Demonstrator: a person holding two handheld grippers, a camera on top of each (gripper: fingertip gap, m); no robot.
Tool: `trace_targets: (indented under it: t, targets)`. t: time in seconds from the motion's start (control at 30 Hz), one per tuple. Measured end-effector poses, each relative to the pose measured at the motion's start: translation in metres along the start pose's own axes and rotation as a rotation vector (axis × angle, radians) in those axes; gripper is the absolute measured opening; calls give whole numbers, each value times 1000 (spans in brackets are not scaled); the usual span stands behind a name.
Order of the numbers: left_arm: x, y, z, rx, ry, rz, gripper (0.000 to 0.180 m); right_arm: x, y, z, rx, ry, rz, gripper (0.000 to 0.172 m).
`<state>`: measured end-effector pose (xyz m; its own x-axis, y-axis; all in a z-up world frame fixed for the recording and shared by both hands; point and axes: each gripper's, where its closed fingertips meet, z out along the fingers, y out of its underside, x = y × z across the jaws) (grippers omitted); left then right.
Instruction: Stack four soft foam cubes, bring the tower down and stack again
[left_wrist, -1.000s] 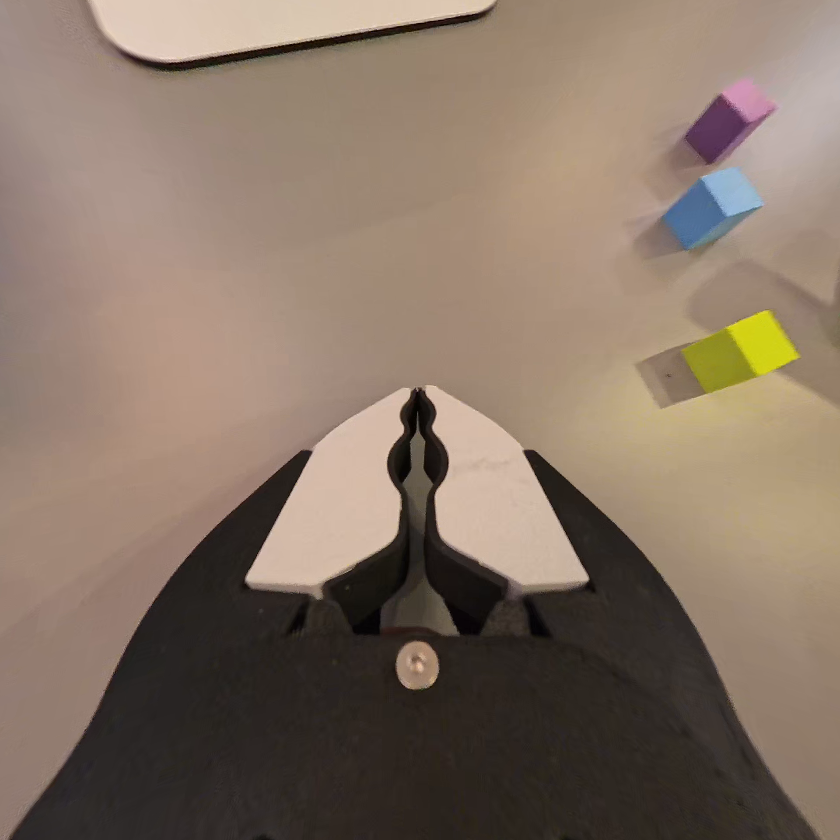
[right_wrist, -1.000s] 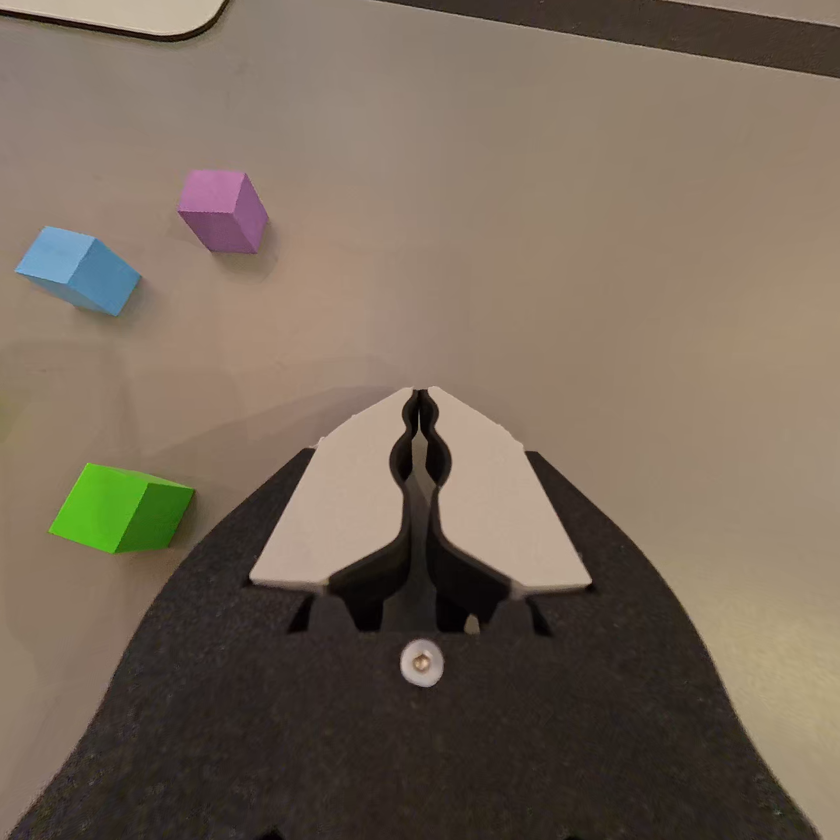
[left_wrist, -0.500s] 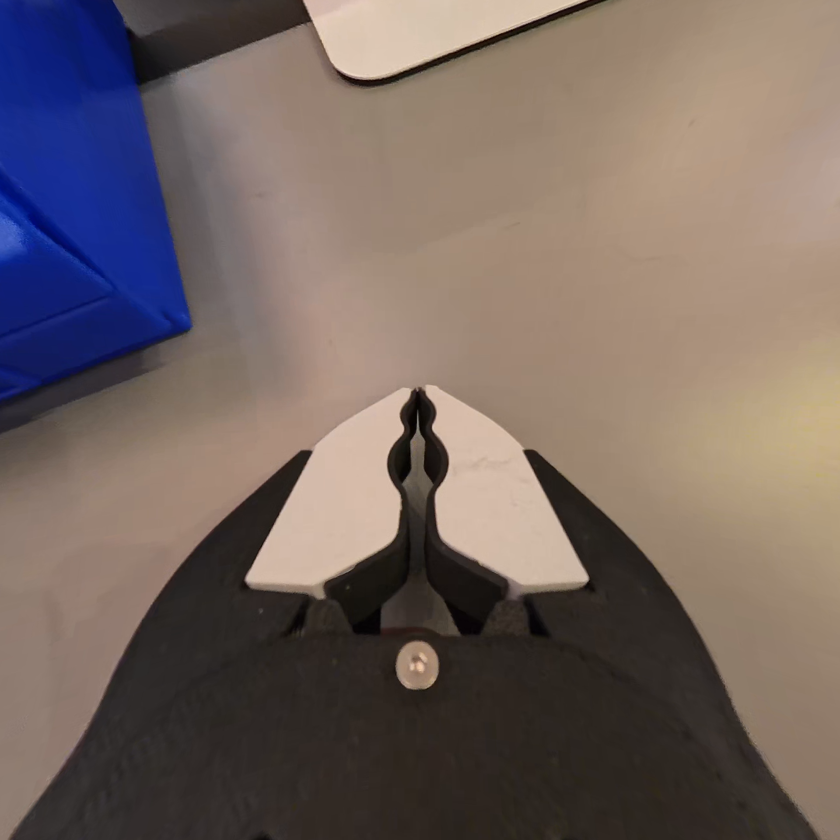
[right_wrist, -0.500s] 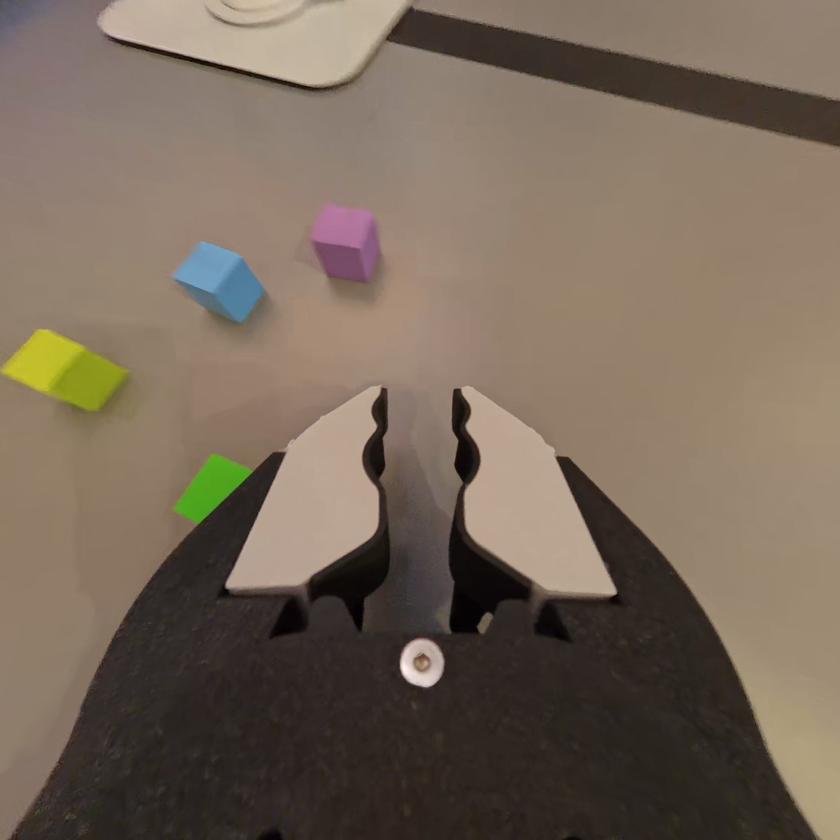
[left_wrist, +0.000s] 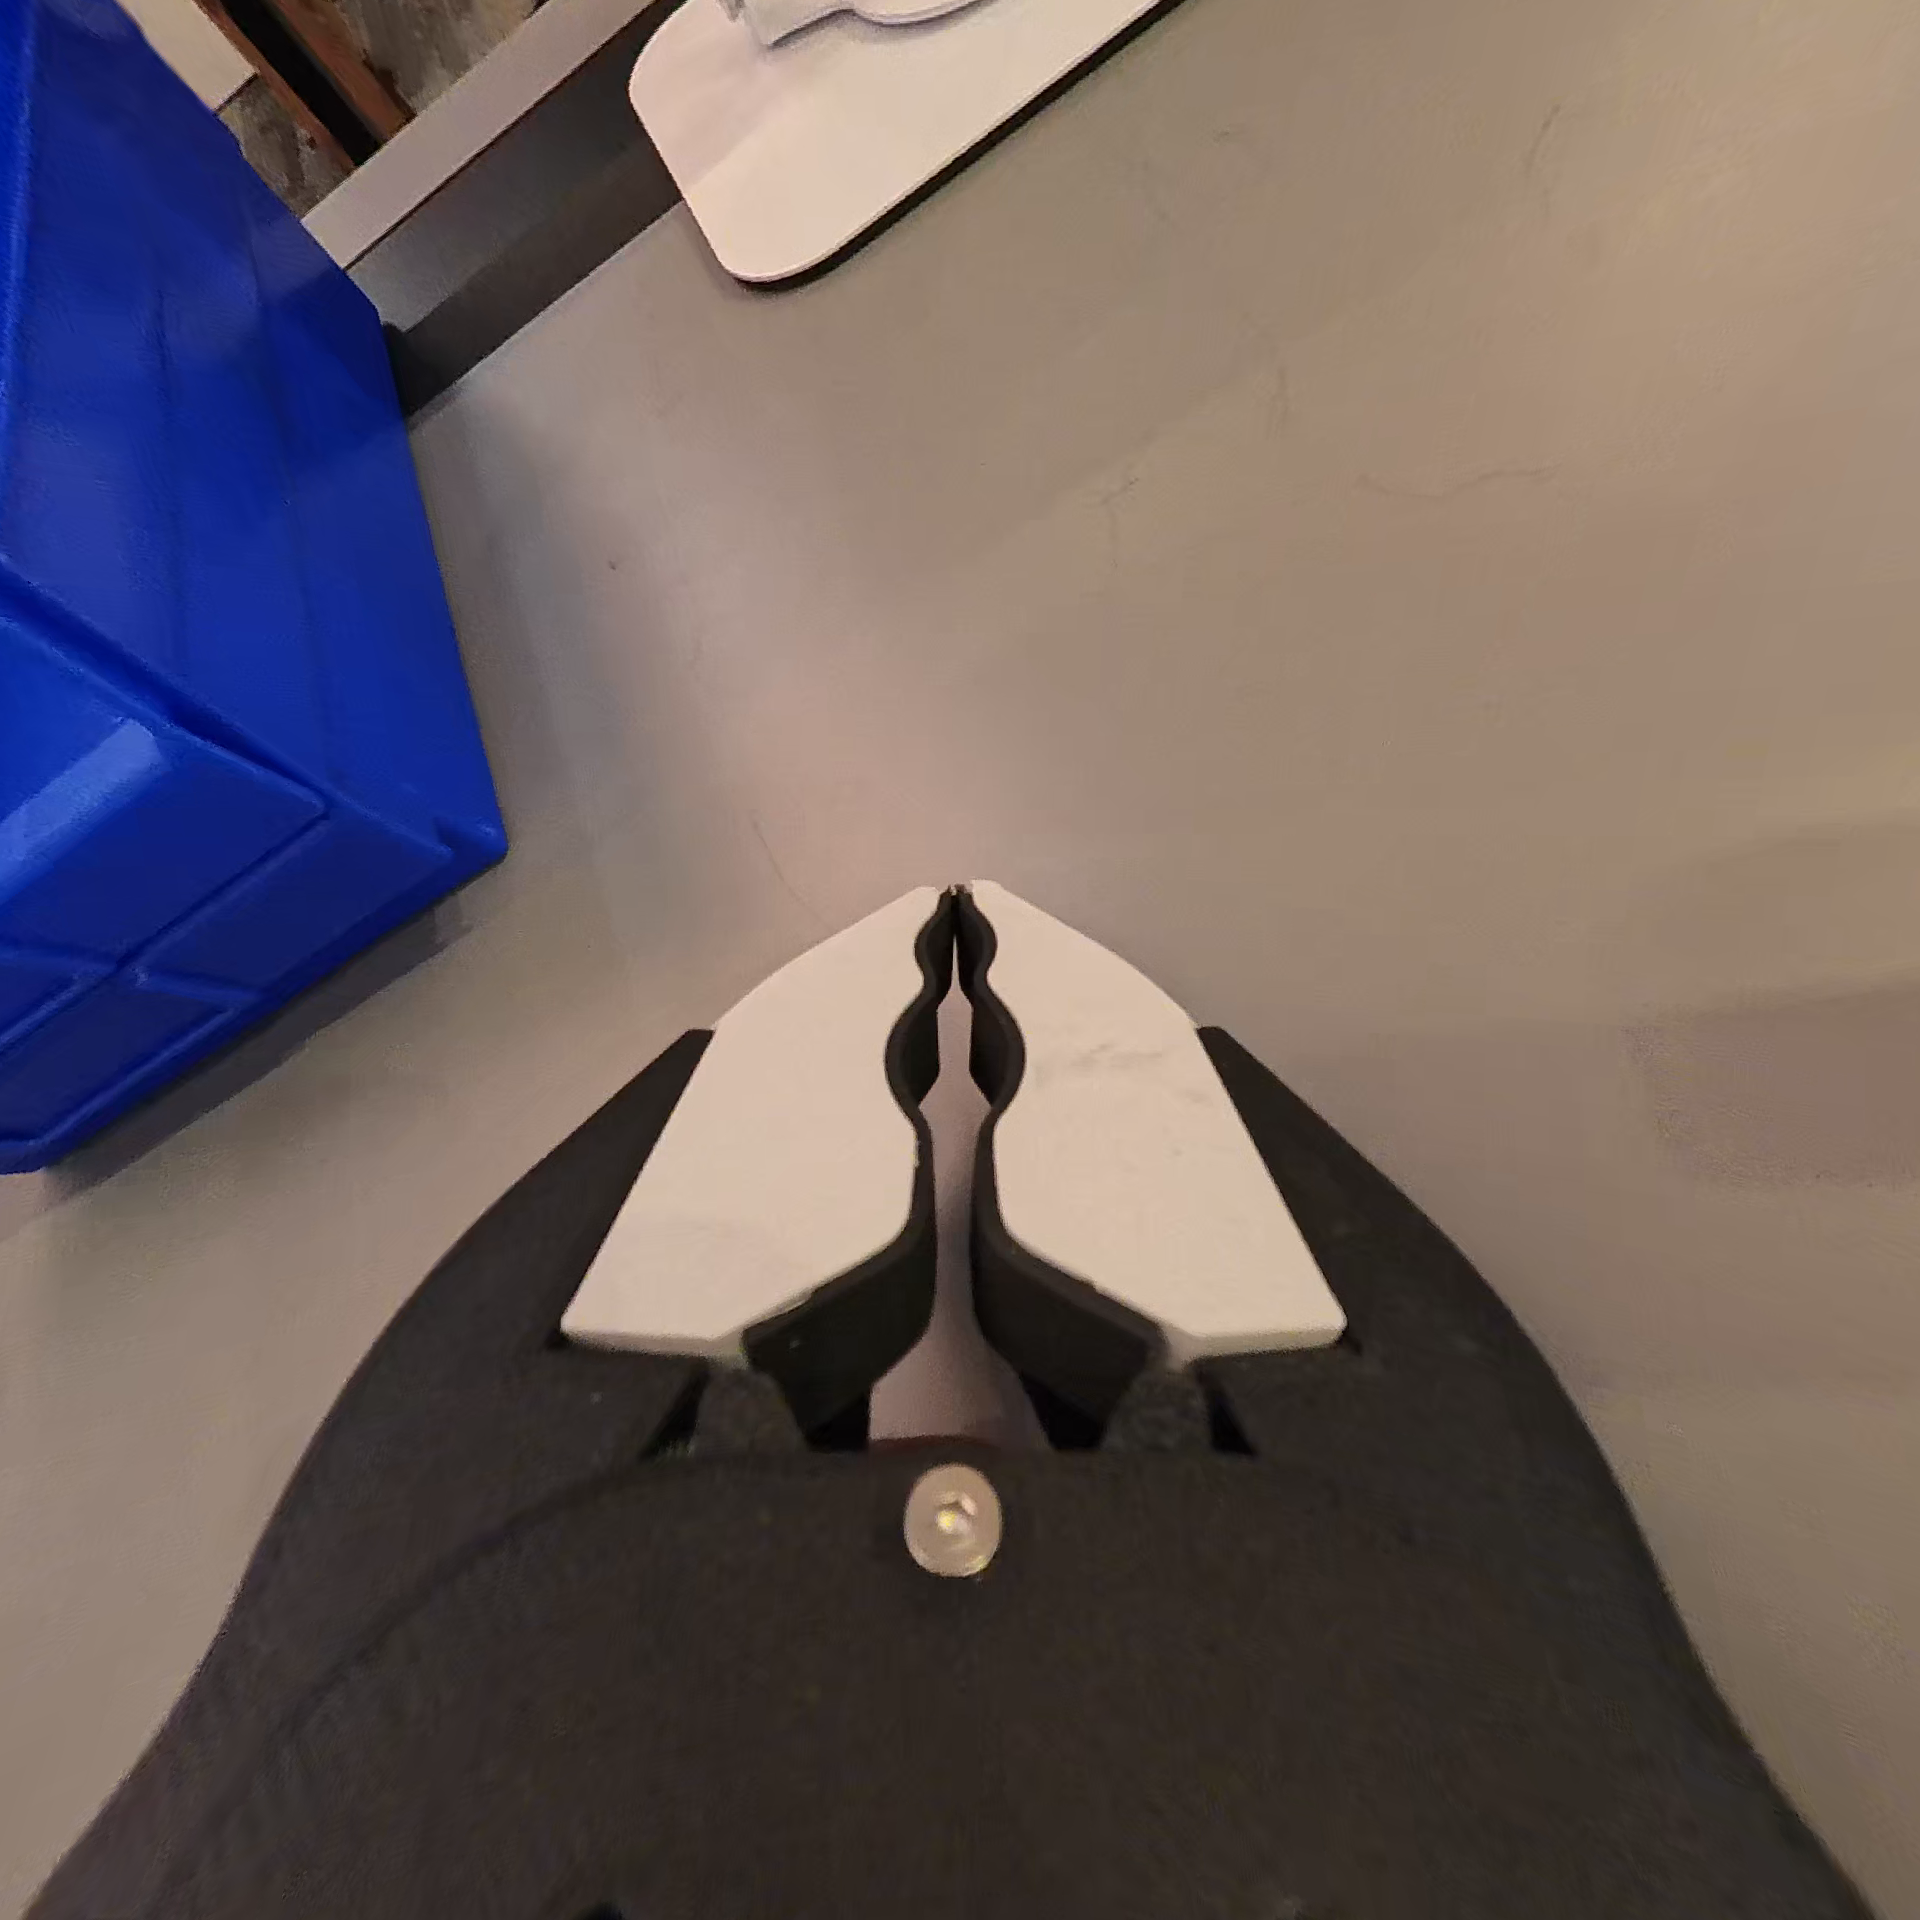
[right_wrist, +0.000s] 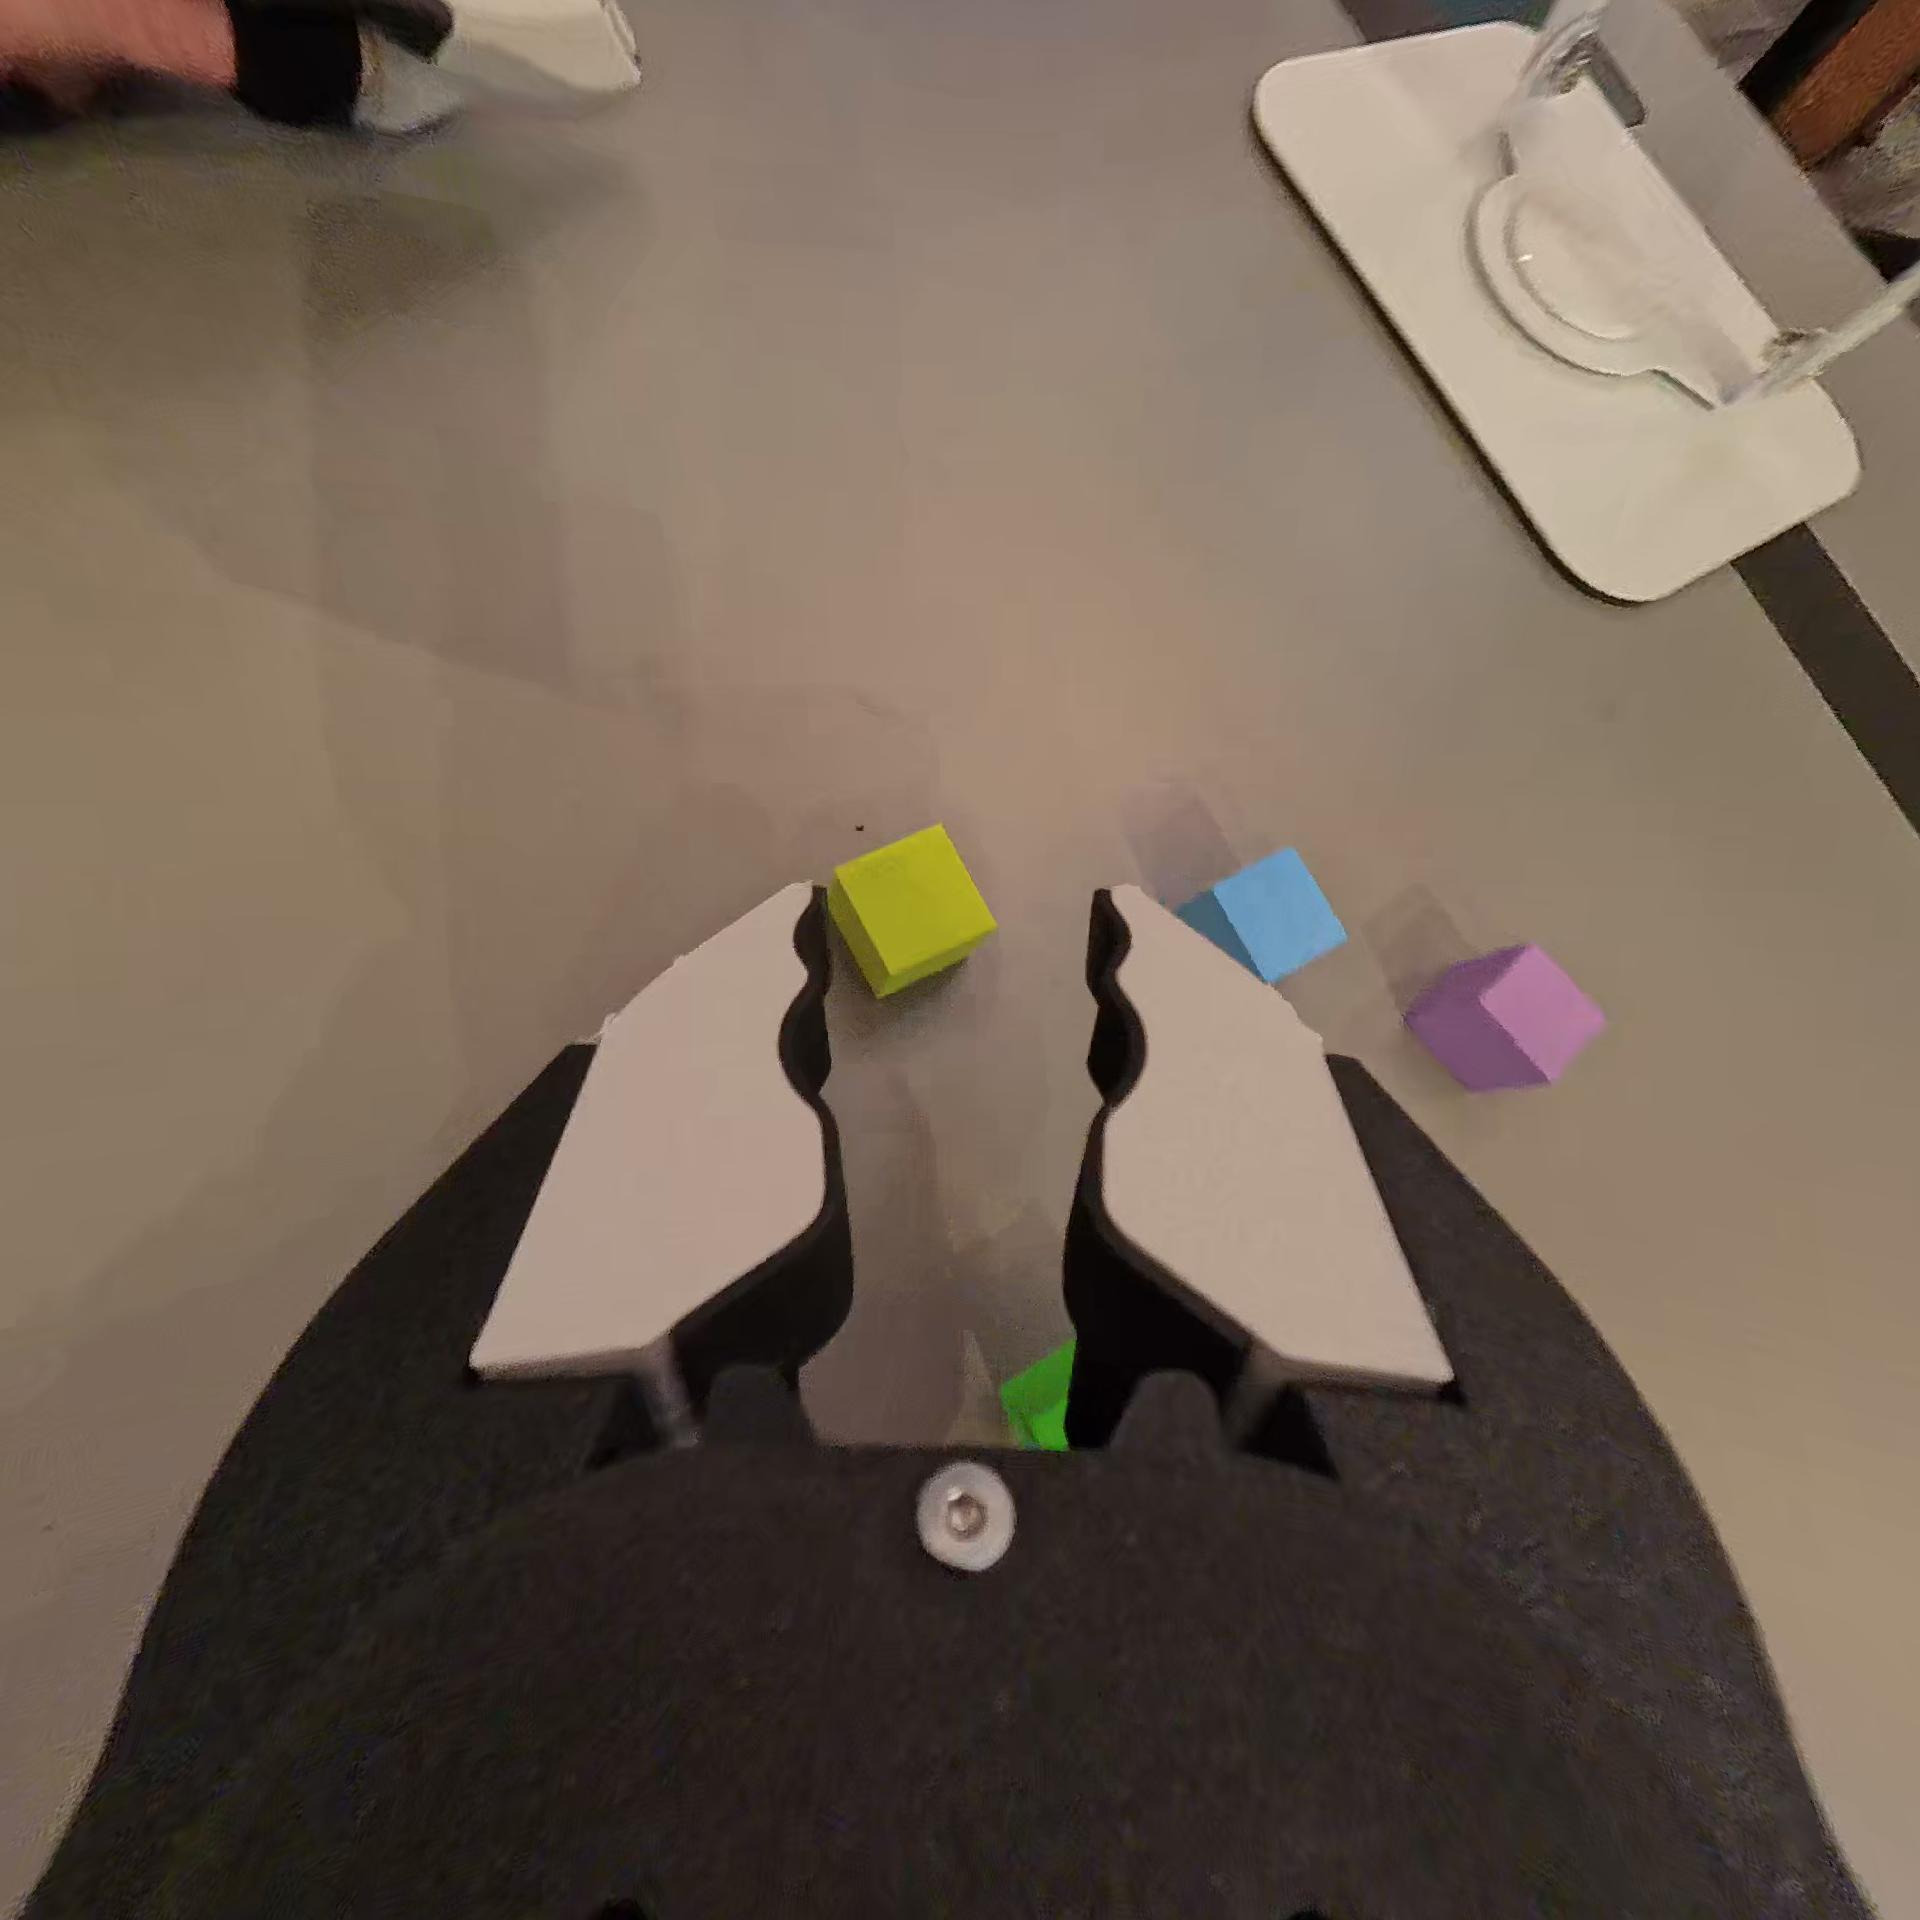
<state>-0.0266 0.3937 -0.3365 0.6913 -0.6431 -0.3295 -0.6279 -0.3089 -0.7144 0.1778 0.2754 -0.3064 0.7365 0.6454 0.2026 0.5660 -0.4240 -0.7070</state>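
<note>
Parted wide and holding nothing, the right gripper (right_wrist: 954, 904) hangs over the grey table (right_wrist: 727, 520); a yellow-green foam cube (right_wrist: 909, 909) sits just beyond its left fingertip, with blue (right_wrist: 1273, 914), purple (right_wrist: 1507, 1018) and green (right_wrist: 1039, 1397) foam cubes nearby. The left gripper (left_wrist: 954, 891) is pressed closed on nothing, beside a blue plastic bin (left_wrist: 187, 623).

prob. a lab/workshop: grey bench (right_wrist: 831, 468), blue storage bin (left_wrist: 187, 623).

1. Left wrist view: looks down along the closed left gripper (left_wrist: 954, 891) onto the grey table (left_wrist: 1247, 623), close above it; a blue bin (left_wrist: 208, 623) lies left of the tips.
2. Right wrist view: looks steeply down past the spread right gripper (right_wrist: 956, 904); the yellow cube (right_wrist: 909, 909) sits just ahead.
3. Shared: the white base plate (left_wrist: 883, 156) (right_wrist: 1507, 312), far ahead in both.
</note>
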Motion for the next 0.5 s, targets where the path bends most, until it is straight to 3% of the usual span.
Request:
trace_targets:
  t: [0.07,0.17,0.23,0.4,0.5]
  targets:
    - [2,0,0,0,-3,22,0,-5,4,15,-71,-12,-26,53]
    - [3,-1,-1,11,5,23,0,-2,19,33,-183,25,-49,46]
    - [2,-2,-2,20,9,13,0,-9,18,39,-157,-15,-26,30]
    - [1,-5,-5,44,0,11,0,-6,16,36,-166,-1,-6,29]
    - [0,-5,-4,42,-3,-1,0,-16,-9,30,-100,-16,-16,29]
